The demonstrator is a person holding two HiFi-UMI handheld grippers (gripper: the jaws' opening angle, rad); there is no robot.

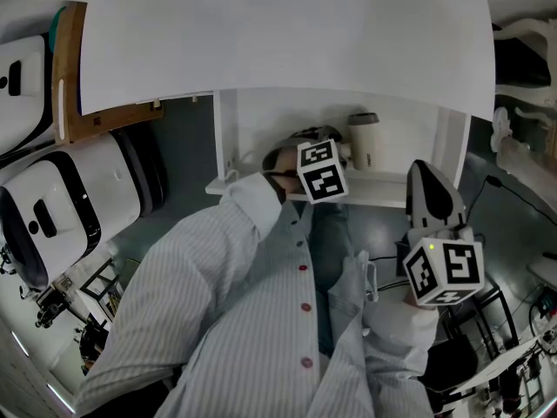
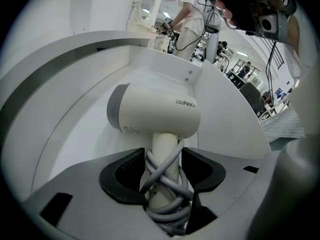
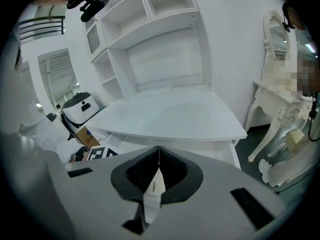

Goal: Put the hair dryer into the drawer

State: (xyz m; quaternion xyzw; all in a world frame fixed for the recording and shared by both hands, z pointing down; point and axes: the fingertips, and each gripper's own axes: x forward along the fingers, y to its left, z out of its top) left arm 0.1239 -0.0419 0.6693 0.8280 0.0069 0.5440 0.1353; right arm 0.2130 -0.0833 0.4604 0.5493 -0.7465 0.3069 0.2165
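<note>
Left hand-held gripper, jaws spread loosely beside the hair dryer handle lying lengthwise between them in the drawer; right hand-held gripper shut, empty.

Seen from the head view, the white bench fills twelve o'clock. A wooden board stands at ten o'clock, and a white-and-black machine sits below it at nine. The right gripper view shows white shelves at twelve o'clock and an ornate white dressing table at three.
</note>
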